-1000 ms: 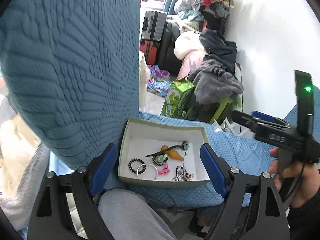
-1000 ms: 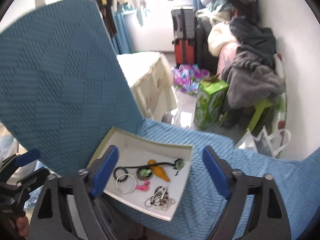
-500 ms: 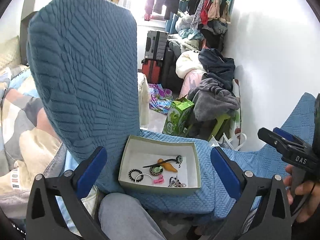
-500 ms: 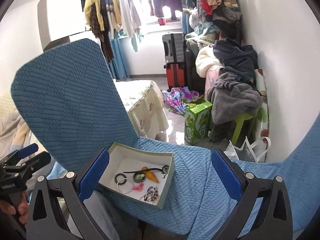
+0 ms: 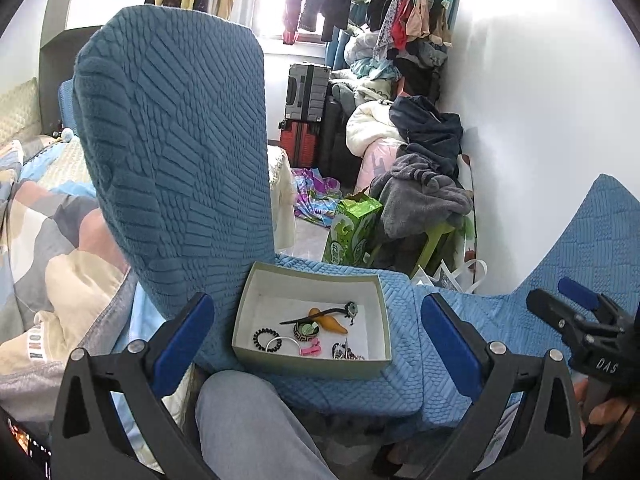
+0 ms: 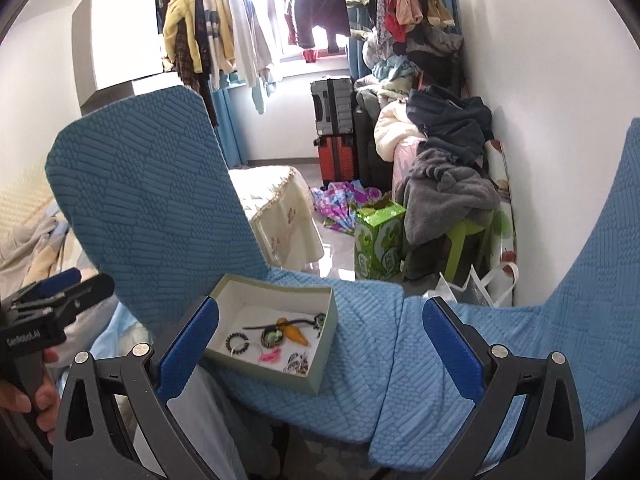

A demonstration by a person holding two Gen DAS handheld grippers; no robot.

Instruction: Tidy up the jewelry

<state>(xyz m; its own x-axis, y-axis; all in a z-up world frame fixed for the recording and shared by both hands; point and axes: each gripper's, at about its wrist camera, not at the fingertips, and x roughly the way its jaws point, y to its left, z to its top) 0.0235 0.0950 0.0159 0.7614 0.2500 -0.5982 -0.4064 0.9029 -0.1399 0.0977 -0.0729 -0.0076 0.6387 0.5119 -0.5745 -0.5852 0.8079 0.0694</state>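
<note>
Hovering with nothing between their blue pads, the left claw [image 5: 316, 336] and the right claw [image 6: 320, 340] both stand released, spread wide, their jaws having just been opening. Ahead of the left claw, between its fingers, sits a shallow box [image 5: 280, 276] on a blue seat cushion [image 5: 404, 368]. Inside lie a black bead bracelet [image 5: 266, 338], a thin ring [image 5: 286, 345], an orange piece [image 5: 330, 322], a pink clip [image 5: 311, 349] and tangled silver jewelry [image 5: 346, 352]. From the right claw, the box lies ahead toward its left finger.
</note>
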